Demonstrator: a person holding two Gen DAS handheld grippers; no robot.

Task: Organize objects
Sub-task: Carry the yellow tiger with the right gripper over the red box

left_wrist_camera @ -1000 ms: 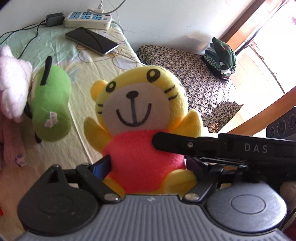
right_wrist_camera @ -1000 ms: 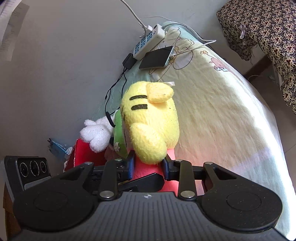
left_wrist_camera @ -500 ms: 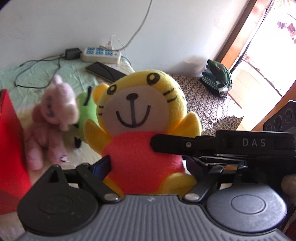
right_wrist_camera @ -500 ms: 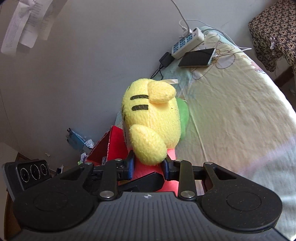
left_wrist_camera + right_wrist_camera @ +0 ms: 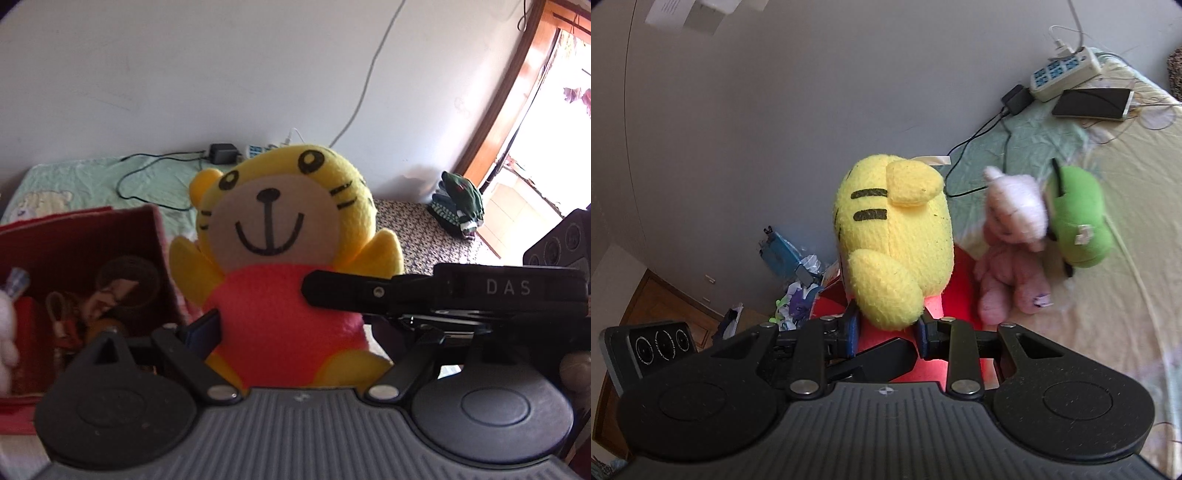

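A yellow tiger plush (image 5: 273, 221) in a red shirt is held up off the bed and fills the middle of the left wrist view. My left gripper (image 5: 291, 328) is shut on its red body, with one blue pad (image 5: 203, 330) pressing its side. My right gripper (image 5: 886, 328) is shut on the same tiger plush (image 5: 894, 236) from the side, and its black finger (image 5: 332, 291) lies across the shirt. An open red box (image 5: 74, 229) holding several small items stands just left of the plush.
A pink plush (image 5: 1012, 266) and a green plush (image 5: 1078, 221) lie on the pale bedsheet (image 5: 1126, 295). By the wall are a power strip (image 5: 1067, 70), a phone (image 5: 1093, 103) and a charger (image 5: 221, 153). A patterned cloth (image 5: 424, 229) carries dark clothing (image 5: 458, 199).
Both grippers have lifted the tiger plush off the bed and carried it left. The red box has come into the left wrist view; the pink and green plushes stay behind.
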